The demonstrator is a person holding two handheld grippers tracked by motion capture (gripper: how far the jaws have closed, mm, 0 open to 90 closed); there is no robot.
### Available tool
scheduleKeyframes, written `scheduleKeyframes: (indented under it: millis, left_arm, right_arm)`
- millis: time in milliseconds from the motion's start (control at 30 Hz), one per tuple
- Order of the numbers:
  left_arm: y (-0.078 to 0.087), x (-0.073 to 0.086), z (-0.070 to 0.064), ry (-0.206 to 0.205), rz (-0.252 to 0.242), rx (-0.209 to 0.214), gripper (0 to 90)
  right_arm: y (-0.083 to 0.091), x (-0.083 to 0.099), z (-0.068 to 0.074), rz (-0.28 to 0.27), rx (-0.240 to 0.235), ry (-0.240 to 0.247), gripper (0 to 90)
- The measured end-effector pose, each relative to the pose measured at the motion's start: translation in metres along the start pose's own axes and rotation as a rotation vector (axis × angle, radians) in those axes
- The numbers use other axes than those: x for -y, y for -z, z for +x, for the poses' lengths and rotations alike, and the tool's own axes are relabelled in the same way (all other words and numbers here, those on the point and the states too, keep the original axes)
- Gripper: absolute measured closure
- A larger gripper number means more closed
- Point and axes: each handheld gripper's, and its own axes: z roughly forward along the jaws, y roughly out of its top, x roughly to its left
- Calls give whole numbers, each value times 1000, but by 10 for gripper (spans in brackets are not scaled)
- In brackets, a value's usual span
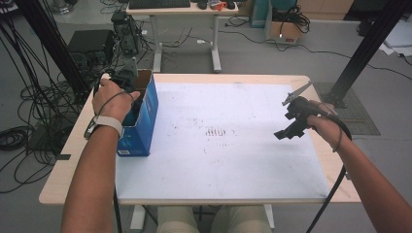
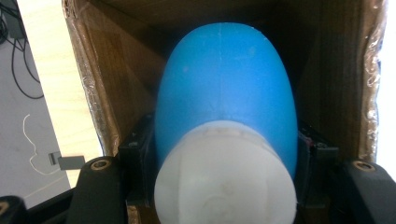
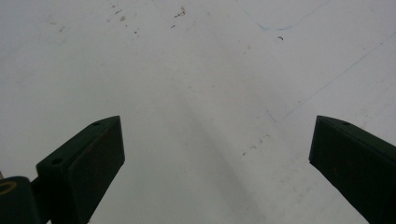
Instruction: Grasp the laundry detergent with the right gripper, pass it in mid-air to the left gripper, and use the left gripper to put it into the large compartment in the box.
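While the left gripper (image 1: 130, 80) is reaching down into the open blue cardboard box (image 1: 145, 114) at the left of the high view, its jaws are clamping a smooth blue egg-shaped bottle (image 2: 226, 88) with a matte white round cap (image 2: 224, 179). In the left gripper view, the bottle's long axis is running up the frame, cap nearest the camera, rounded end pointing deeper between the box's brown walls. At the right, the right gripper (image 1: 290, 127) is hanging over the scuffed white tabletop (image 1: 233, 160), jaws wide apart, gripping nothing.
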Motion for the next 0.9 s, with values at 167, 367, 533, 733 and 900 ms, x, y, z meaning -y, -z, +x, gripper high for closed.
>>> scheduleKeyframes:
  millis: [167,367,533,733,900]
  left_arm:
    - [0,0,0,0,0,-5,374]
    - [0,1,1,2,-1,2,373]
    - [0,1,1,2,-4,2,373]
    - [0,2,3,3,-5,7,372]
    - [0,2,3,3,-4,11,372]
  right_arm:
    - [-1,0,-1,-2,1,13,32]
    - [-1,0,0,6,2,4,32]
    - [-1,0,0,7,3,8,32]
    - [-2,0,0,6,1,4,32]
    - [-1,0,-1,10,5,24,32]
